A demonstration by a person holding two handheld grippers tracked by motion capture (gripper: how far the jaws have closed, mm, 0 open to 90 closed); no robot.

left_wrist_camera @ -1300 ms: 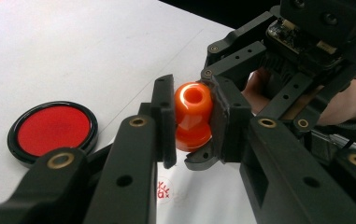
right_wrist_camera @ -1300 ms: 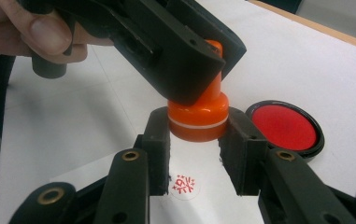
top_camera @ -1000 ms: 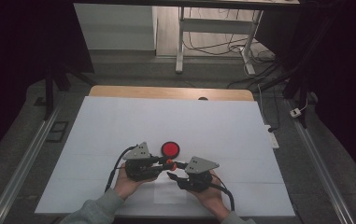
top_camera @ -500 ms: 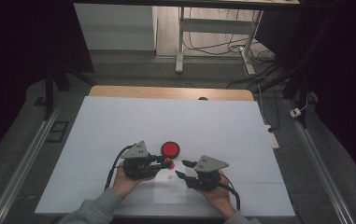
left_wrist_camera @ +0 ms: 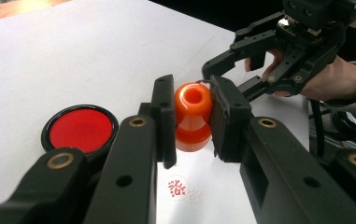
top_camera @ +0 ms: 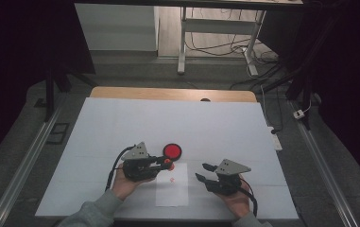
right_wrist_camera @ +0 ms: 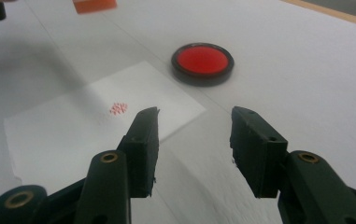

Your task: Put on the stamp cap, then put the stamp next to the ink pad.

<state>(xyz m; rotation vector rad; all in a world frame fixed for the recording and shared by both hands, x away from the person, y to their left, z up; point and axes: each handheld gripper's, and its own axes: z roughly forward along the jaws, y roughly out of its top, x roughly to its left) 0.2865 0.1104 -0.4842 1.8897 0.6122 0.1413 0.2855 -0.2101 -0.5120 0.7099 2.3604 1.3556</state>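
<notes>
Tabletop (top_camera: pixel 121 123) covered by a large white sheet takes up the middle of the high view, with a strip of bare wood showing along its far edge. Dark floor, metal rails on the left and right, a white frame leg and loose cables lie beyond it in a dim room.

On the near part of the sheet lies a small white paper slip (top_camera: pixel 172 189), printed with a small red seal mark (left_wrist_camera: pixel 178 187). Just beyond the slip's far left corner sits a round ink pad (top_camera: pixel 172 151), a red disc in a black rim, lying flat.

At the left, the left gripper (top_camera: pixel 164 164) is clamped on an orange stamp (left_wrist_camera: pixel 193 116), its pads pressing the stamp's sides. The stamp is held above the slip's far edge, just near of the ink pad. It is glossy orange plastic, with a rounded knob, a hole in its upper end, a narrower waist and a wider lower body.

At the right, the right gripper (top_camera: pixel 205 172) stands over the sheet, well apart from the stamp and right of the slip. Its jaws are parted with nothing between them, and they have just been opening. They point left toward the slip and the ink pad.
</notes>
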